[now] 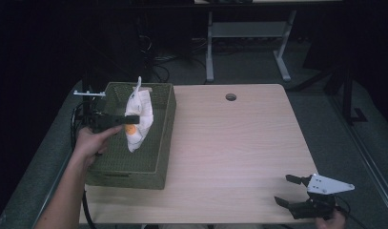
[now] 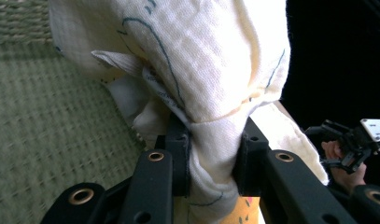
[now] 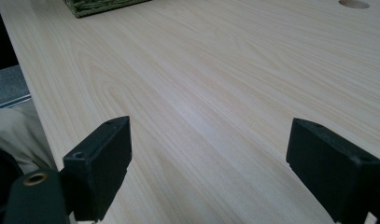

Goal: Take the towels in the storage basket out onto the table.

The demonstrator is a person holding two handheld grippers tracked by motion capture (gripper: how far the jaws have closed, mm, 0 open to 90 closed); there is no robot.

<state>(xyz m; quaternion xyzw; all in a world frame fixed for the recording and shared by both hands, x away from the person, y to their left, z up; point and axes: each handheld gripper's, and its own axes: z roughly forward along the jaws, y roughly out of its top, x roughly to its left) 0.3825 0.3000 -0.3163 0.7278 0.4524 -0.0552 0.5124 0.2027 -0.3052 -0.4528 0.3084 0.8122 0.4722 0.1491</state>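
A cream-white cloth with thin blue lines and an orange patch hangs bunched above the green woven basket at the table's left. My left gripper is shut on the cloth, lifted over the basket's inside. Seen from the left gripper view, the two black jaws pinch a gathered fold of the cloth between them, with the basket's woven floor behind. My right gripper rests at the table's front right corner, open, with nothing between its jaws. The right gripper view has its pads wide apart over bare wood.
The light wooden table has a round cable hole near its far edge. The basket's corner sits at the top of the right gripper view. Beyond the table are a dark floor and white desk legs.
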